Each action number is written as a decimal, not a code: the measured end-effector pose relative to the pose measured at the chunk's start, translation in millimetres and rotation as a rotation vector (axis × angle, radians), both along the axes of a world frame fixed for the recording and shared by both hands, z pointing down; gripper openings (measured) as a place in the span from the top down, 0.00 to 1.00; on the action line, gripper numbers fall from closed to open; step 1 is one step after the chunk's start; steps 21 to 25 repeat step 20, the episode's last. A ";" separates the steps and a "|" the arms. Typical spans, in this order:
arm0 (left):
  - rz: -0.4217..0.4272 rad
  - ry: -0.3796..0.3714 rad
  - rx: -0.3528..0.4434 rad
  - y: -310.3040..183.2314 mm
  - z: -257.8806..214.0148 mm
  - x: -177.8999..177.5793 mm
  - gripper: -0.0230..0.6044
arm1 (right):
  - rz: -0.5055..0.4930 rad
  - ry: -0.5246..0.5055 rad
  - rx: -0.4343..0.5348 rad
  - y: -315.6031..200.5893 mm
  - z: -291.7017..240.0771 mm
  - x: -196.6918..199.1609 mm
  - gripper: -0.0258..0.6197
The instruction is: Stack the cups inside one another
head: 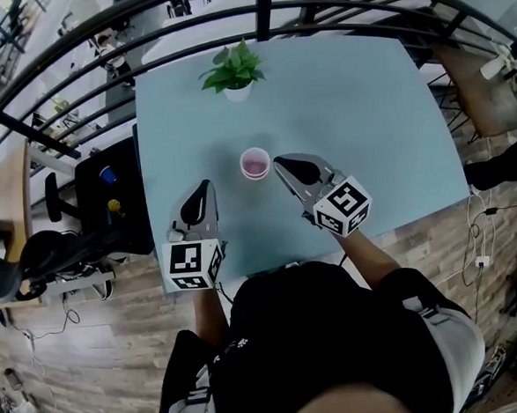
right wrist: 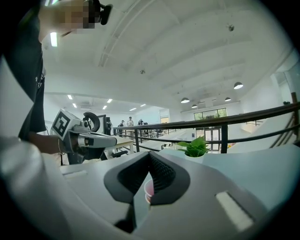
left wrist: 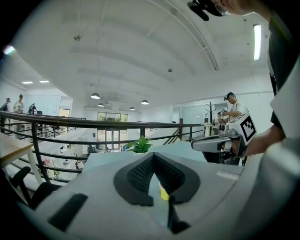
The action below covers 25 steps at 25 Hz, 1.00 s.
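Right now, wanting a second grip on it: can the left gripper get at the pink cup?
Probably yes: only bare table lies between the left gripper and the pink cup, and the right gripper sits on the cup's other side. The left jaws look shut, though.

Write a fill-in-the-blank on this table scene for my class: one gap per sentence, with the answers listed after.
1. Seen from above, the cup on the table is ____ inside.
2. The plant grows in a ____ pot.
3. The right gripper points at the cup, and its jaws are ____.

Answers: pink; white; shut
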State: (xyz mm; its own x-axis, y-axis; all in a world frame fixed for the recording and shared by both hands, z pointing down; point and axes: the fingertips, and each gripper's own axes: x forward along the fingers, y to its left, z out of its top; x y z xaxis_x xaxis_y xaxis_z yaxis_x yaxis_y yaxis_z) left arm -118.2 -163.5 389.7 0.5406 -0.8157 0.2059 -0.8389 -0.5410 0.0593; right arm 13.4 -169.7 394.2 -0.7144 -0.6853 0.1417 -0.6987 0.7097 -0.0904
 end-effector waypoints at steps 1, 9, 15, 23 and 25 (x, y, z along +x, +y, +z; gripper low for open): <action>-0.002 0.000 -0.003 1.1 -0.1 -0.3 0.98 | 0.001 -0.009 -0.005 0.3 0.2 0.1 0.95; -0.007 -0.013 0.001 6.2 -1.4 -2.1 0.98 | -0.006 -0.034 -0.017 4.7 -0.9 -0.2 0.95; -0.012 -0.017 -0.001 8.5 -0.3 -4.3 0.98 | -0.005 -0.038 -0.017 5.3 -1.3 0.5 0.95; -0.011 -0.016 0.005 11.2 -1.8 -5.7 0.98 | -0.003 -0.038 -0.017 6.8 -2.2 0.0 0.95; -0.011 -0.016 0.005 11.2 -1.8 -5.7 0.98 | -0.003 -0.038 -0.017 6.8 -2.2 0.0 0.95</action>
